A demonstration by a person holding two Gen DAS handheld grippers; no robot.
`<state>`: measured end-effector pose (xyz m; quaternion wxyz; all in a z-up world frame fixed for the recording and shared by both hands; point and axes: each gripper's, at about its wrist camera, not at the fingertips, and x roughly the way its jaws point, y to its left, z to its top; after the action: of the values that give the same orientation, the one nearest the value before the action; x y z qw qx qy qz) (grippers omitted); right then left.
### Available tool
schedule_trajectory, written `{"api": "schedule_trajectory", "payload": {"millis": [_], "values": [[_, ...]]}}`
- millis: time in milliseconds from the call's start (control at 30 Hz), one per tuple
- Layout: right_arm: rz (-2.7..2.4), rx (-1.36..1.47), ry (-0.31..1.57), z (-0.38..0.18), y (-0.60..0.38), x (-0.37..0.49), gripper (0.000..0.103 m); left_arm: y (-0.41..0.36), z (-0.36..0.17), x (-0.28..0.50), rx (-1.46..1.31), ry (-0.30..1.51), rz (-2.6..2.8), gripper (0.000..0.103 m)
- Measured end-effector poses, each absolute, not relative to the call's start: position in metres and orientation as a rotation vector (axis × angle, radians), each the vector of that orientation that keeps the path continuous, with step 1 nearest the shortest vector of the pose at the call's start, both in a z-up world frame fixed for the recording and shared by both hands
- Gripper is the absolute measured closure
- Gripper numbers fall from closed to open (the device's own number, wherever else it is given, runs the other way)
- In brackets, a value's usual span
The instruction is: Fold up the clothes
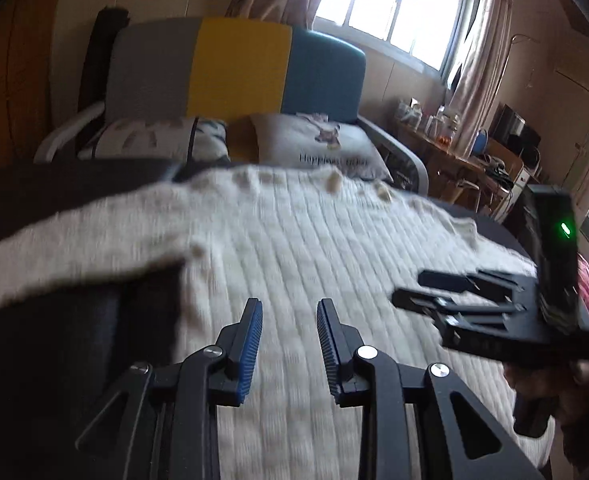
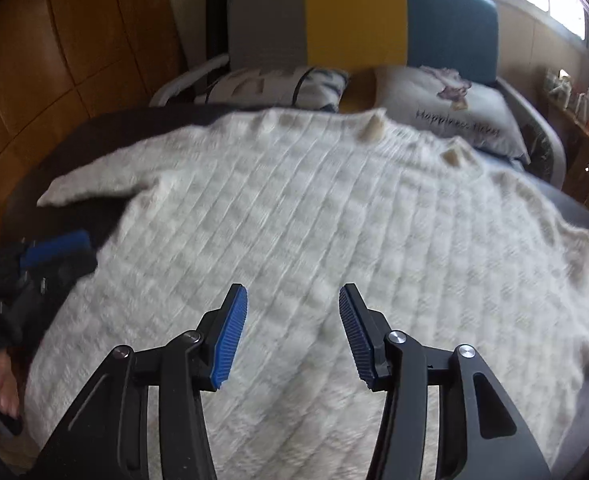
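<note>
daylight from blown-out window (image 1: 394, 0) | motion blur on sweater (image 2: 294, 208) | fisheye-bent, dark corners

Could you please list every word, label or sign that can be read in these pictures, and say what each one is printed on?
"Happiness" on the white pillow, in dark script; a second word after it is too blurred to read in either view.
No other text is legible: the white sweater, the headboard and the desk clutter show none.
</note>
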<state>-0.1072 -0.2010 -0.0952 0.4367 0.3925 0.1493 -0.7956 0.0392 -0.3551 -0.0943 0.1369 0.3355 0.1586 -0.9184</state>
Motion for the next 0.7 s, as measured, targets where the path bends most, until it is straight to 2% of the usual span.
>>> {"api": "schedule_trajectory", "payload": {"millis": [133, 233, 333, 533, 700], "values": [[-2.055, 1.0, 0.35, -0.096, -0.189, -0.14, 0.051, -0.379, -0.122, -0.001, 1.098, 0.427, -2.572, 0.075], [-2.091, 1.116, 0.384, -0.125, -0.18, -0.164, 0.051, -0.385, -0.147, -0.007, 1.165, 0.401, -2.527, 0.075], [-2.074, 1.089, 0.408, -0.132, -0.175, -0.165, 0.05, -0.388, -0.126, -0.007, 1.09, 0.423, -2.574, 0.075], [-2.153, 0.98, 0.32, -0.095, -0.168, -0.202, 0.05, -0.391, -0.078, -0.064, 0.962, 0.344, -2.708, 0.075], [-2.218, 1.002, 0.299, -0.097, -0.177, -0.249, 0.05, -0.4, -0.113, -0.133, 1.118, 0.241, -2.639, 0.075]]}}
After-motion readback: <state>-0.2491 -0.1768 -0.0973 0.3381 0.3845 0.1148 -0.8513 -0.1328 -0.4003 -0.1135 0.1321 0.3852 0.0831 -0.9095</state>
